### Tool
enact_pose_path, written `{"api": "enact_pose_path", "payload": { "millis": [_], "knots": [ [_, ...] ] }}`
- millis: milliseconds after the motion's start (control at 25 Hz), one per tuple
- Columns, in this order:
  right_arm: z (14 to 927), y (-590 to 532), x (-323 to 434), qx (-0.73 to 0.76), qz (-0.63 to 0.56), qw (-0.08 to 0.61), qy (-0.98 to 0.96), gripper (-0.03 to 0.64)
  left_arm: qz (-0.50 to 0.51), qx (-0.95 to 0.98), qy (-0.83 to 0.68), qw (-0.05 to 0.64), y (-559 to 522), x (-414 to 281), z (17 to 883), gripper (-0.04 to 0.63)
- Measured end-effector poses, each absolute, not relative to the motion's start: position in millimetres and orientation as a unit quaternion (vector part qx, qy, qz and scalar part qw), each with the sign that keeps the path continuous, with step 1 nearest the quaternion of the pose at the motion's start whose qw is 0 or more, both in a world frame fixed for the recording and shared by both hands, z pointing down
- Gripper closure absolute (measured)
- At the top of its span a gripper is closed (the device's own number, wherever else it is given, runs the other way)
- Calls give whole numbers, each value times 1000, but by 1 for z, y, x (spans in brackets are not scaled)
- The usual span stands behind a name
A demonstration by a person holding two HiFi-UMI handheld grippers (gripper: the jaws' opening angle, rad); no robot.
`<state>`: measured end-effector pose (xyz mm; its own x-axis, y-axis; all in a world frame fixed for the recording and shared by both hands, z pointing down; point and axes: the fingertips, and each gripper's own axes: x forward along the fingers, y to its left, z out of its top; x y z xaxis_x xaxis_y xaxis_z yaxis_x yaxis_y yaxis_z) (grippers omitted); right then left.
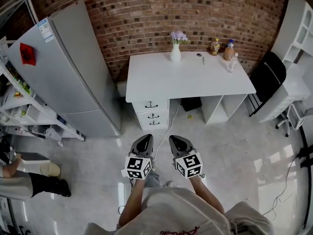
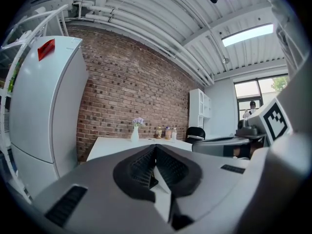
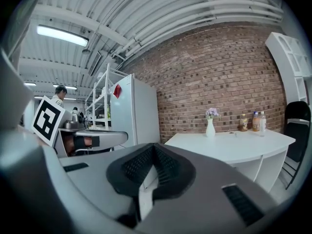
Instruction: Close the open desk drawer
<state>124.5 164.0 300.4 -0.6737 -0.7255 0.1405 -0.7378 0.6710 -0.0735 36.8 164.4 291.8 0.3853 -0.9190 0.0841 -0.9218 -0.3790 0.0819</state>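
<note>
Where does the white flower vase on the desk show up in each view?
Head view: vase top centre, at the back edge of the desk.
Left gripper view: vase left of centre, near mid-height.
Right gripper view: vase right of centre, near mid-height.
Shared landmark: the grey fridge, left of the desk in all three.

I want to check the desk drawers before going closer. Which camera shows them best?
The head view: the three drawer fronts, handles included, show under the desk top. In the left gripper view and the right gripper view only the desk top appears; the drawers are hidden.
</note>
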Motion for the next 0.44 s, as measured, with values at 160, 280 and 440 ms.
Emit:
{"api": "enact_pose_path", "payload": {
  "millis": [160,280,440],
  "knots": [
    [301,164,119,399,56,53,-914,600,24,832,-553,47,166,35,294,583],
    [304,166,118,400,52,56,-913,601,21,831,-553,51,168,35,299,583],
    [305,164,115,396,47,57,-915,600,22,830,-555,51,166,35,301,583]
  ]
}}
